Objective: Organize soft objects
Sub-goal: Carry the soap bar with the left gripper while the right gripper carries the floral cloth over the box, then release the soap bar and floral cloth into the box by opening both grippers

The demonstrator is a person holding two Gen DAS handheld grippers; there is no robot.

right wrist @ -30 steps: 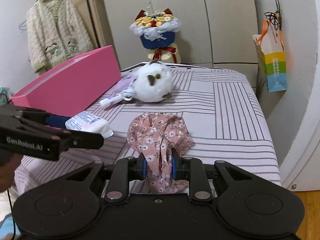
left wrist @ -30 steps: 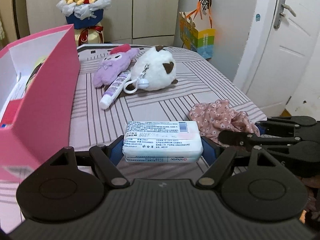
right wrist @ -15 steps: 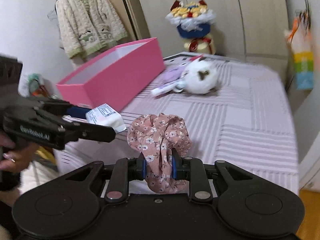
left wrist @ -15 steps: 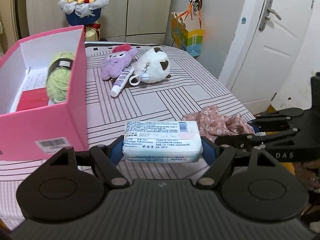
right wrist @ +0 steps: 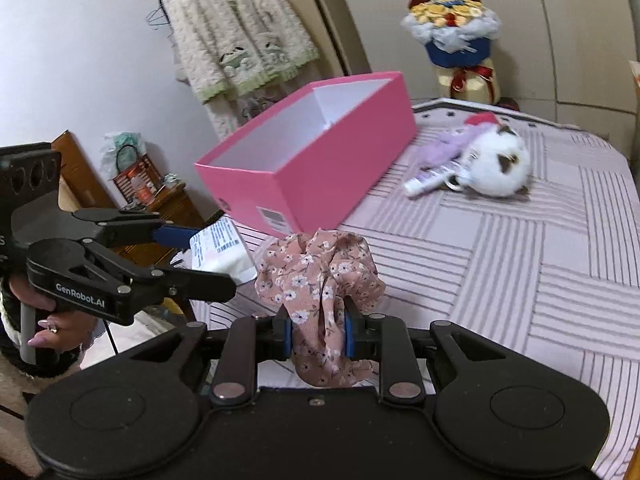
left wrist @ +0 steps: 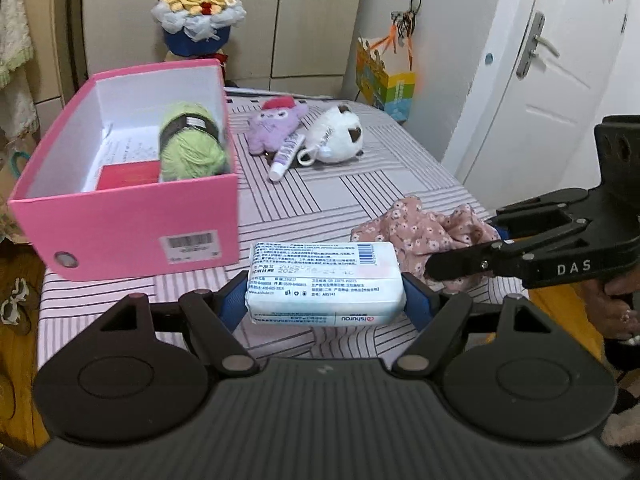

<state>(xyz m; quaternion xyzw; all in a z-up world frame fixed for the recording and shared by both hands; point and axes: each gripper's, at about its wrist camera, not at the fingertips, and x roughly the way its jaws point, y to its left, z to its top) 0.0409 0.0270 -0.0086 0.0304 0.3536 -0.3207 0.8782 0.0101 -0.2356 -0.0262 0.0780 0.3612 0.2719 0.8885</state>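
While both loads hung clear of the bed, the left hand-held gripper clamped a tissue pack and the right hand-held gripper pinched a floral scrunchie. Compared with a second earlier, the pink box had come fully into view, suggesting deposit was imminent.

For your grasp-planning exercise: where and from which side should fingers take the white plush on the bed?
Grip the white plush across its round body from above, on the door side; the tube and purple plush crowd its other side, and its loop lies flat.
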